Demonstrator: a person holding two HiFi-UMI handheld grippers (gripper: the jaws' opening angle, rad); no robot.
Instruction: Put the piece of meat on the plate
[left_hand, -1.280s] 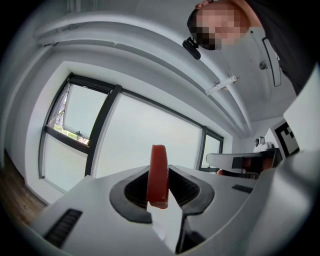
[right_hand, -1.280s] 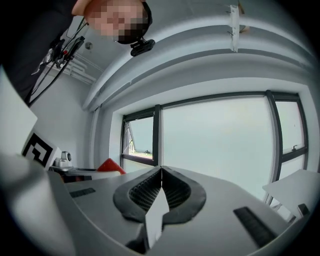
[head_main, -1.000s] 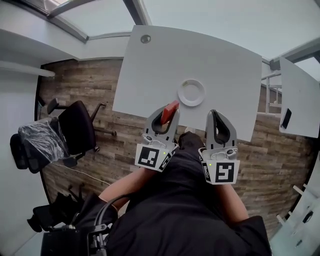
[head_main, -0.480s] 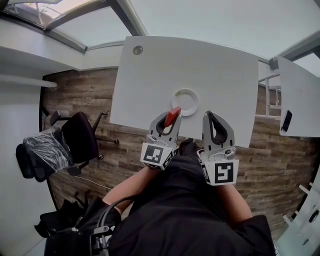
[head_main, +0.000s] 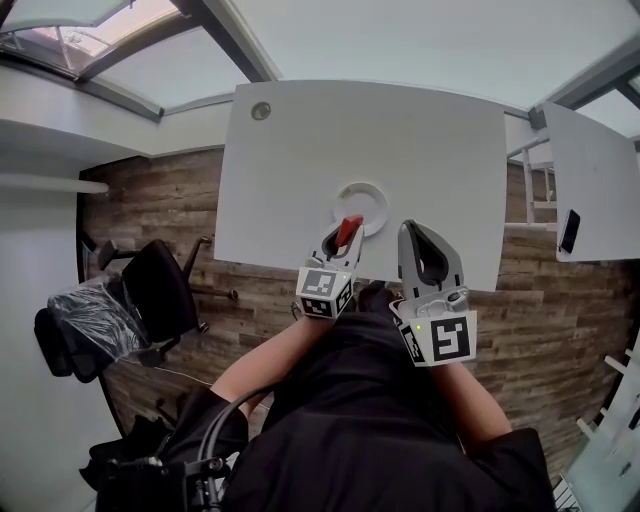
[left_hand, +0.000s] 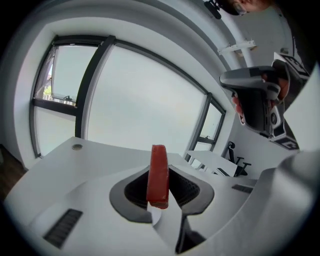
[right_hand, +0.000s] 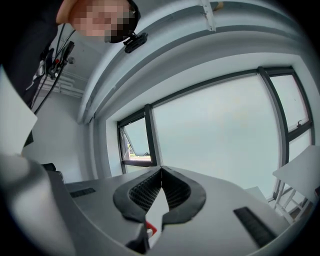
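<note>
A red piece of meat (head_main: 349, 227) stands upright between the jaws of my left gripper (head_main: 345, 240), which is shut on it. In the head view it hangs just at the near rim of the round white plate (head_main: 362, 206) on the white table (head_main: 300, 160). The left gripper view shows the meat (left_hand: 158, 175) pinched on edge between the dark pads, with the plate hidden behind the jaws. My right gripper (head_main: 412, 231) floats to the right of the plate near the table's front edge. Its jaws (right_hand: 161, 171) are shut with nothing between them.
A round grommet (head_main: 261, 110) sits at the table's far left. A second white table (head_main: 590, 180) with a dark phone (head_main: 568, 231) stands to the right. A black office chair (head_main: 160, 275) is on the wood floor to the left. Big windows lie beyond the table.
My left gripper has carried the meat forward and down, from the table's front edge to the plate's near rim. The right gripper has shifted a little.
</note>
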